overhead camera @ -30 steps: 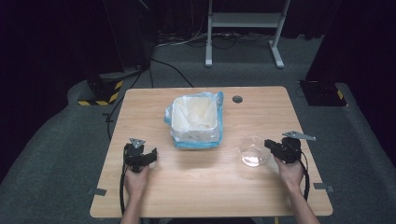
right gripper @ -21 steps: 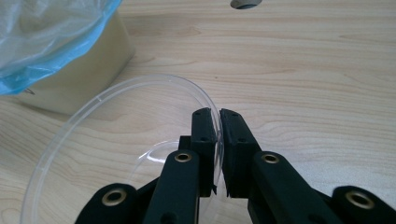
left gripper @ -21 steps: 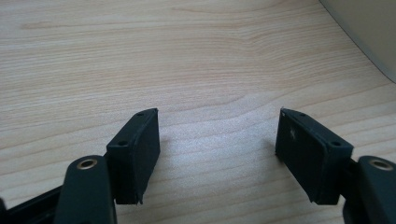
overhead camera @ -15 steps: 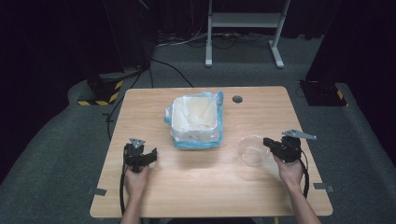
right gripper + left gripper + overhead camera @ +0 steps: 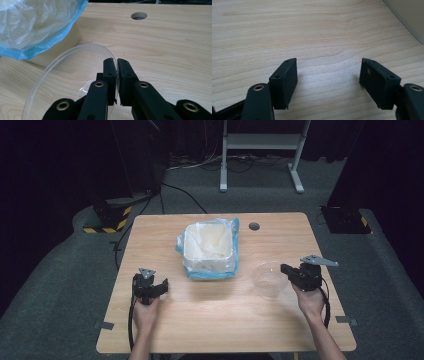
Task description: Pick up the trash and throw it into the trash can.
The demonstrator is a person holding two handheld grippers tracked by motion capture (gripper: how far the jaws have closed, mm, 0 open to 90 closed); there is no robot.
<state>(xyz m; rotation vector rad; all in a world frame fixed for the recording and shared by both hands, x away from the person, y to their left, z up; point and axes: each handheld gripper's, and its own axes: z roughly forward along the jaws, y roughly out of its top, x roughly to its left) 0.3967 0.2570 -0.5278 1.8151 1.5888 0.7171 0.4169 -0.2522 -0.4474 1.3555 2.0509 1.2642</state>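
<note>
From above, the right tongs point(image 5: 289, 270) grip the clear plastic bowl point(image 5: 269, 278) by its rim, right of the bag-lined bin point(image 5: 210, 249) on the bench point(image 5: 215, 320); a rim-only pinch could let the thin bowl flex and slip. Along the left tongs point(image 5: 328, 70), the jaws stand wide apart, released, over bare wood. Along the right tongs point(image 5: 117, 67), the jaws clench the bowl's point(image 5: 70, 75) tilted rim.

No readable text, no labels, no brands, no numbers, no signs anywhere
</note>
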